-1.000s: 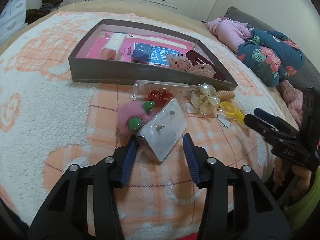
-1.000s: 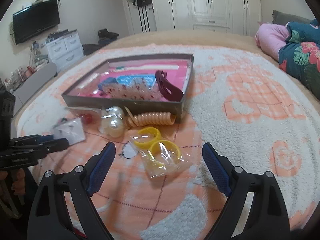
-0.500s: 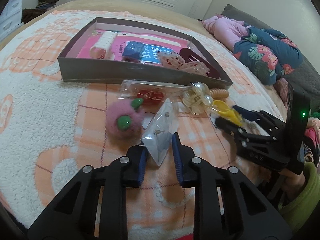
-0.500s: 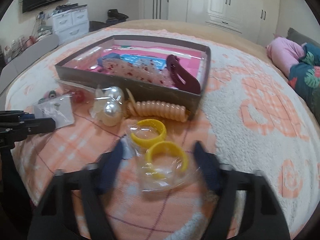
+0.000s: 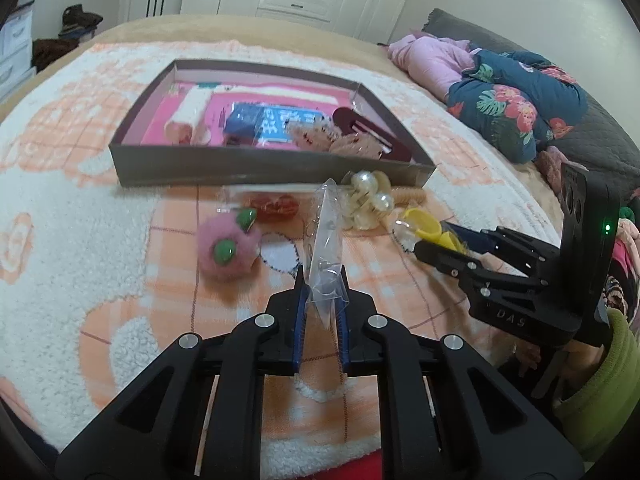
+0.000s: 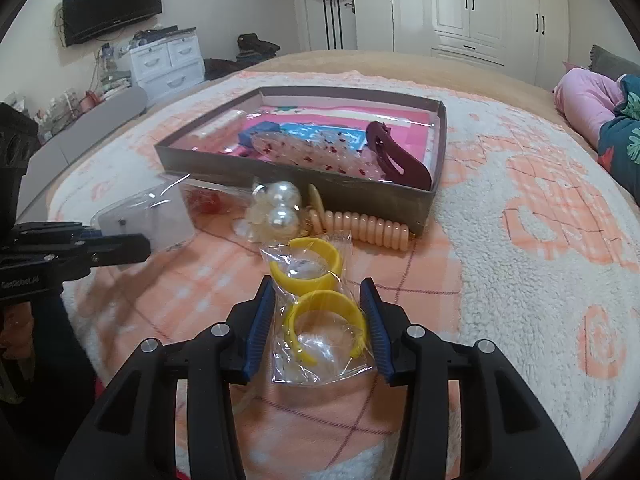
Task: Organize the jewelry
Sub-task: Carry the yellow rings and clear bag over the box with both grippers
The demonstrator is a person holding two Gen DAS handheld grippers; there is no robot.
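My left gripper is shut on a clear earring packet, held edge-up above the blanket; the packet also shows in the right wrist view. My right gripper closes around a clear bag of yellow hoop earrings; the pads touch the bag's sides. The grey tray holds a maroon hair clip, a speckled clip and a blue card. In front of the tray lie a pink fuzzy ball, a red-bead packet, a pearl hair clip and a peach coil tie.
Everything lies on a fleecy orange-and-white blanket on a bed. Folded pink and floral clothes sit at the bed's right. White wardrobes, a drawer unit and a TV stand beyond.
My left gripper closed on the earring packet and lifted it edge-up. My right gripper moved down over the yellow hoop bag and its jaws narrowed around it.
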